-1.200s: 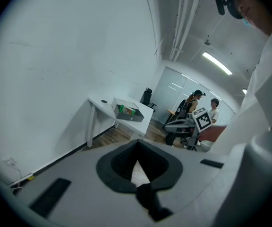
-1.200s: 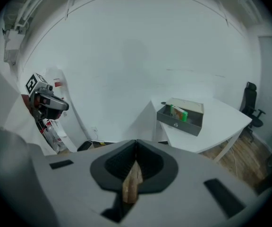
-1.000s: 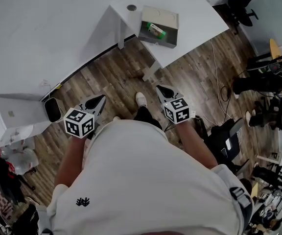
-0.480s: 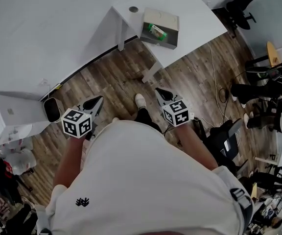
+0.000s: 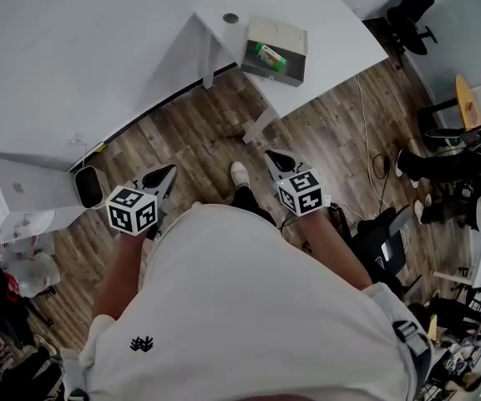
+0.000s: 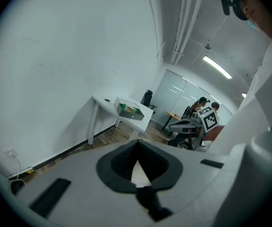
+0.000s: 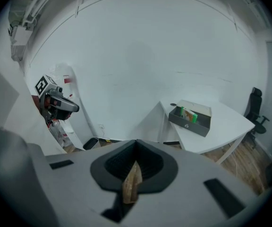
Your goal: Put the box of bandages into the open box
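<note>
A green box of bandages [image 5: 267, 54] lies inside the open grey box [image 5: 284, 72] on the white table [image 5: 332, 27], far ahead of me. Both grippers are held close to my body over the wooden floor, well short of the table. My left gripper [image 5: 168, 173] is shut and empty. So is my right gripper [image 5: 275, 156], its tips touching. In the left gripper view the open box [image 6: 126, 114] with the green bandage box [image 6: 132, 110] stands far beyond the closed tips [image 6: 137, 142]. The right gripper view shows the open box [image 7: 193, 126] and the bandage box [image 7: 189, 114] up to the right of the gripper [image 7: 136, 144].
A small round object [image 5: 230, 17] sits on the table's far corner. Table legs [image 5: 257, 124] stand between me and the box. A white cabinet [image 5: 19, 197] and a black object [image 5: 90, 187] are at left. Office chairs [image 5: 382, 236], cables and seated people crowd the right side.
</note>
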Tool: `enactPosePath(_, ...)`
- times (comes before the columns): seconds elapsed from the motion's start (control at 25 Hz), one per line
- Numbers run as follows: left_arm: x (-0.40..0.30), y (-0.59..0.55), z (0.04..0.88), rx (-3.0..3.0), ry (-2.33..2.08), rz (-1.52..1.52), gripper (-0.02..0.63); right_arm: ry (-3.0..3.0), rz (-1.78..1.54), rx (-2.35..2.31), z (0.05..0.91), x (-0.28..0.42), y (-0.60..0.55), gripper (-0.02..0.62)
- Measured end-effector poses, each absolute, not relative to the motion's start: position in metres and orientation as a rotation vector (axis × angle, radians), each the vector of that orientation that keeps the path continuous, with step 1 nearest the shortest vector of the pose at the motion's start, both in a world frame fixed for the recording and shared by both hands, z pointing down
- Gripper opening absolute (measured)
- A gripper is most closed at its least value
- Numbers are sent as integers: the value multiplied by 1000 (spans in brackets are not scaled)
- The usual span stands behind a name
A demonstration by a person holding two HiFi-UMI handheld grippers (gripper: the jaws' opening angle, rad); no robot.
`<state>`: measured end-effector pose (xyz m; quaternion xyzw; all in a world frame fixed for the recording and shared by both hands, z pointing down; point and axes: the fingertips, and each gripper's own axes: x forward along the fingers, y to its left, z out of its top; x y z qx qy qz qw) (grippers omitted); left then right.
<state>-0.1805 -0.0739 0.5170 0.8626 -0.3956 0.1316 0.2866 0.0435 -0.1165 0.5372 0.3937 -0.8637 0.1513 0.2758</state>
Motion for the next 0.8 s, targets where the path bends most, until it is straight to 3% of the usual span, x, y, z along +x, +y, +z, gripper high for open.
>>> enactPosePath(0.8, -186, -80, 527, 2248, -1090, 371, 6, -2314, 429, 1068, 545, 54, -139, 6)
